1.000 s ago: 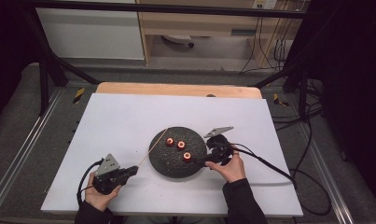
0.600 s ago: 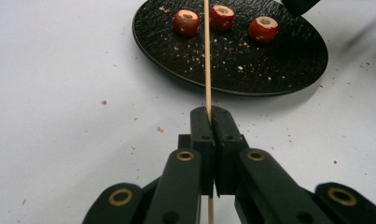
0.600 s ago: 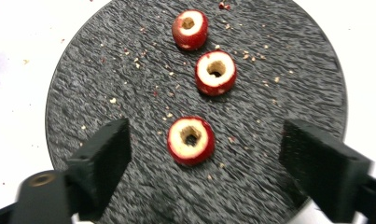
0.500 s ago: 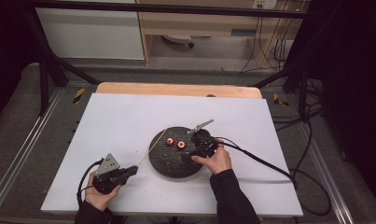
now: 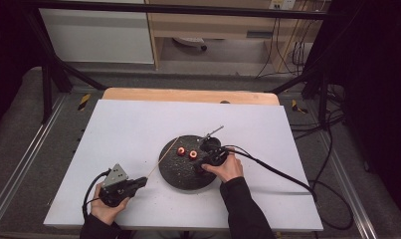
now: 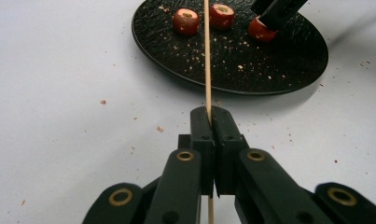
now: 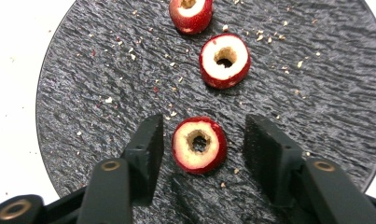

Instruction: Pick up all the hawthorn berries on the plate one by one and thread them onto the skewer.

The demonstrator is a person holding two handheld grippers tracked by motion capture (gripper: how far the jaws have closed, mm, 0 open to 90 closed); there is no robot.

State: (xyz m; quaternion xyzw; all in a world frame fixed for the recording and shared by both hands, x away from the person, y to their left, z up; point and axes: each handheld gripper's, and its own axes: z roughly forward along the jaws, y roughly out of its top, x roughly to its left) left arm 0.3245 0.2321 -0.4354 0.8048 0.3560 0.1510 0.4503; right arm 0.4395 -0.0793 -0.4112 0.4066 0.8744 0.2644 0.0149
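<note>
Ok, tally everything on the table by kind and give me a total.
Red cored fruit pieces: 3, at and
Black round plate: 1
Wooden skewer: 1
Tongs: 2, left tongs and right tongs
Total: 7

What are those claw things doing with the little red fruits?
A person holds a claw in each hand. The left claw is shut on a thin wooden skewer that points toward a black plate. Three cored red fruit pieces lie on the plate. The right claw has just been closing around the nearest fruit piece, with gaps showing on both sides, so it isn't gripped yet.
</note>
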